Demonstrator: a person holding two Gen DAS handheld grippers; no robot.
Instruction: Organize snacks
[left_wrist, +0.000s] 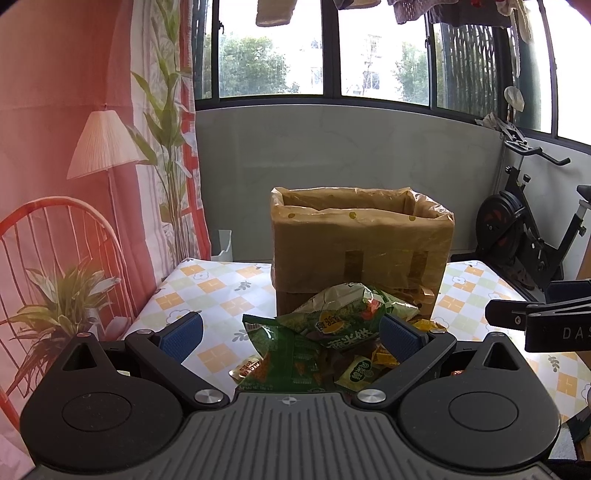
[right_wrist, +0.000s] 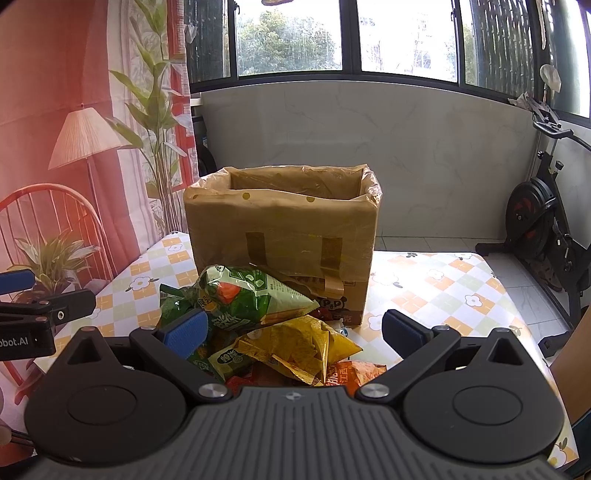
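A pile of snack packets (right_wrist: 266, 332) is lying on the checked tablecloth (right_wrist: 443, 291), just in front of a cardboard box lined with a plastic bag (right_wrist: 284, 229). The left gripper (left_wrist: 291, 334) is hovering with its jaws spread wide over the pile's left part, holding nothing. The right gripper (right_wrist: 295, 330) is hovering likewise, spread and empty, over a yellow crisp bag (right_wrist: 306, 341). A large green bag (right_wrist: 255, 295) is topping the heap, leaning toward the box.
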